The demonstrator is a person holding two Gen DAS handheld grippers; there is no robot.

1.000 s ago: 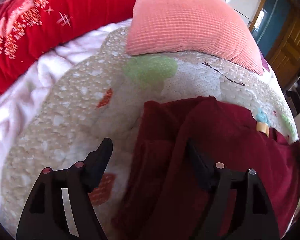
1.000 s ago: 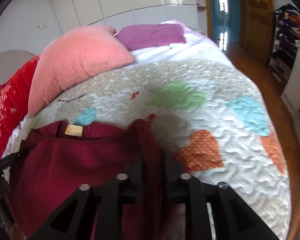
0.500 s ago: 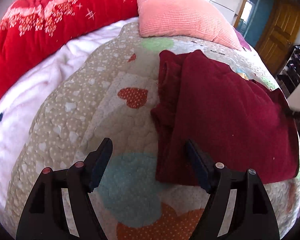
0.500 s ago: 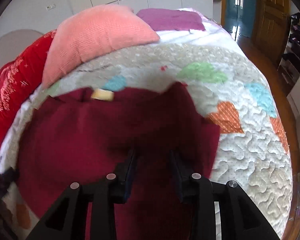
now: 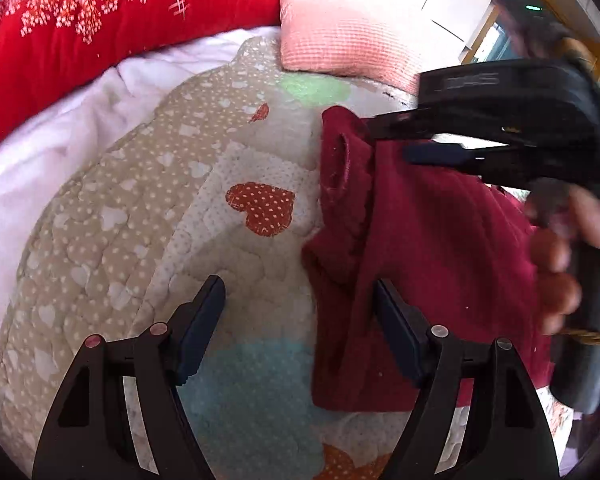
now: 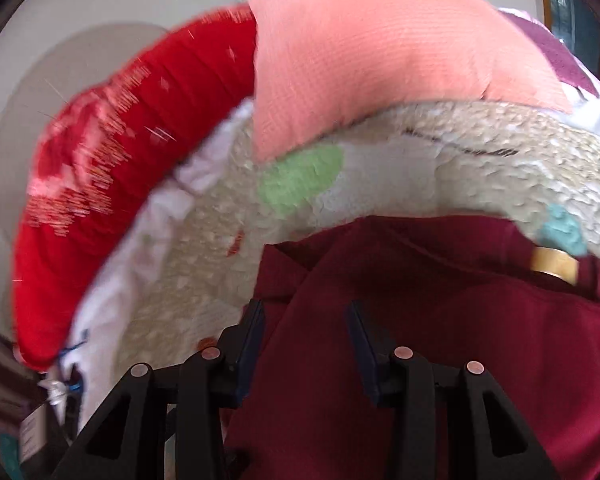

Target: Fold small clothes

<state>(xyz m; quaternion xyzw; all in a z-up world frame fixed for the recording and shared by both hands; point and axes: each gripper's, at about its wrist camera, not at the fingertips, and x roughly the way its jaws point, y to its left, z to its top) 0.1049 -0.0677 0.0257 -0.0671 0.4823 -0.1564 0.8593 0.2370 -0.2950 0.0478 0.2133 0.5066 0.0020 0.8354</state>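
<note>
A dark red garment (image 5: 432,248) lies folded on the heart-patterned quilt (image 5: 148,216). My left gripper (image 5: 300,320) is open above the garment's left edge, holding nothing. In the left wrist view my right gripper (image 5: 384,142) reaches in from the right over the garment's far corner, jaws apart. In the right wrist view the right gripper (image 6: 306,332) is open just over the red garment (image 6: 440,340), whose tan label (image 6: 554,266) shows at the right.
A pink pillow (image 5: 348,28) and a red blanket (image 5: 100,28) lie at the head of the bed, with a white sheet (image 5: 60,148) at the left. A purple pillow (image 6: 560,52) lies further back. A hand (image 5: 560,264) holds the right gripper.
The right gripper has opened and let go of the garment, then swung left over its far corner. The left gripper has moved closer to the garment's left edge, still open.
</note>
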